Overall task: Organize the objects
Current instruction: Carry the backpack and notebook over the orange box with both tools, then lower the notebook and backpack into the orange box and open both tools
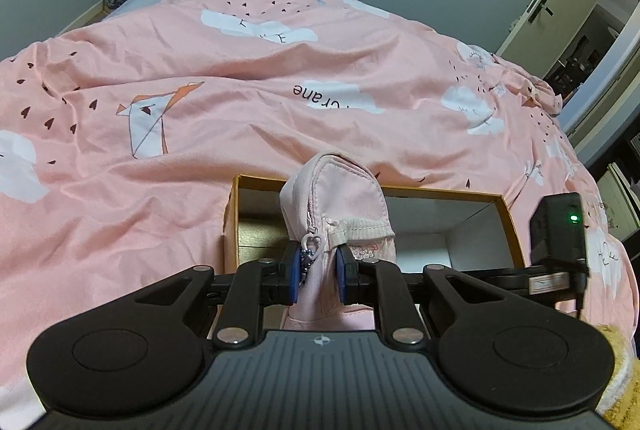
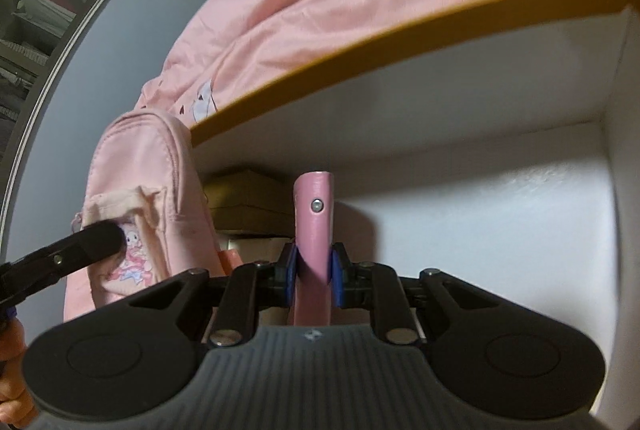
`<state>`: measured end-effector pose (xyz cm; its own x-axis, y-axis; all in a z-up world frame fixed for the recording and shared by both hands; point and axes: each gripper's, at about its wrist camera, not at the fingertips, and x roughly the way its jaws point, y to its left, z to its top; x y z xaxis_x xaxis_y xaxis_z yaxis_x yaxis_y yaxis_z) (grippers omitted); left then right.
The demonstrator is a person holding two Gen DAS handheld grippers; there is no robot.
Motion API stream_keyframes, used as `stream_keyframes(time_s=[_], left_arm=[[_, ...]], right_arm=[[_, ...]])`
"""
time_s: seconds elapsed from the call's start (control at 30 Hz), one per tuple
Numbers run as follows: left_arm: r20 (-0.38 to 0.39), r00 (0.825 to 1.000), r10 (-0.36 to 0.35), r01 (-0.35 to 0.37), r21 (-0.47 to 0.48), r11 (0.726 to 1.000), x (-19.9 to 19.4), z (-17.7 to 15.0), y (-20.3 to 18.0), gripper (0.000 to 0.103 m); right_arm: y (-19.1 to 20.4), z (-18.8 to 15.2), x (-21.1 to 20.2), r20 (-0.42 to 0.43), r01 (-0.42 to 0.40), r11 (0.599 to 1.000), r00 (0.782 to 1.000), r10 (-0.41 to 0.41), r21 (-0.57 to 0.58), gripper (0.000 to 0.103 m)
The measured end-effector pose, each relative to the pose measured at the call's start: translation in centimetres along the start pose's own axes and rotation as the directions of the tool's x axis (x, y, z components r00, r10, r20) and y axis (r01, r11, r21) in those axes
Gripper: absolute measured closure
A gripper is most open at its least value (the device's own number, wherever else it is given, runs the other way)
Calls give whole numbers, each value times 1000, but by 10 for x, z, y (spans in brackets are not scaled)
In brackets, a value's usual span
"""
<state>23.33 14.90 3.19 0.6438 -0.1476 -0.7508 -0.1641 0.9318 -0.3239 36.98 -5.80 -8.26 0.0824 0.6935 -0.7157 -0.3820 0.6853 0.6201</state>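
Left jaws gripping pink pouch (image 1: 336,205), right jaws pink case (image 2: 314,226), over box (image 1: 440,194).

Soft, even indoor light with strong fisheye bending.

We see the duvet (image 1: 280,77) sharp in the left view; in the right view it is blurred, the box (image 2: 500,189) wall bright with a soft shadow, and corners go dark.

A pink-quilted bed (image 1: 240,117) (cloud print) carries an open orange-rimmed box (image 1: 440,194).
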Motion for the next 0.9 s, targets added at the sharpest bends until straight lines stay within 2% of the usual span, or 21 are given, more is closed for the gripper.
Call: stream_keyframes(time_s=[0.17, 0.3, 0.5, 0.63, 0.8, 0.9], left_arm=[[-9, 1000, -3, 3, -4, 1000, 8, 0, 1, 84], [-11, 1000, -9, 9, -5, 1000, 10, 0, 0, 84], [-3, 1000, 16, -16, -5, 1000, 10, 0, 2, 83], [-9, 1000, 11, -11, -10, 1000, 8, -1, 3, 84], [-11, 1000, -5, 5, -28, 1000, 10, -2, 2, 84], [-34, 998, -46, 44, -51, 998, 17, -4, -1, 84]], right_arm=[[-7, 2, 9, -24, 3, 1000, 1000, -2, 15, 82], [0, 2, 13, -14, 116, 991, 993, -117, -60, 73], [1, 4, 21, -20, 107, 990, 994, -109, -87, 73], [2, 3, 21, -22, 133, 985, 990, -137, -110, 69], [6, 1, 1, 27, 174, 975, 985, -172, -137, 69], [13, -1, -19, 98, 247, 955, 967, -233, -165, 69]])
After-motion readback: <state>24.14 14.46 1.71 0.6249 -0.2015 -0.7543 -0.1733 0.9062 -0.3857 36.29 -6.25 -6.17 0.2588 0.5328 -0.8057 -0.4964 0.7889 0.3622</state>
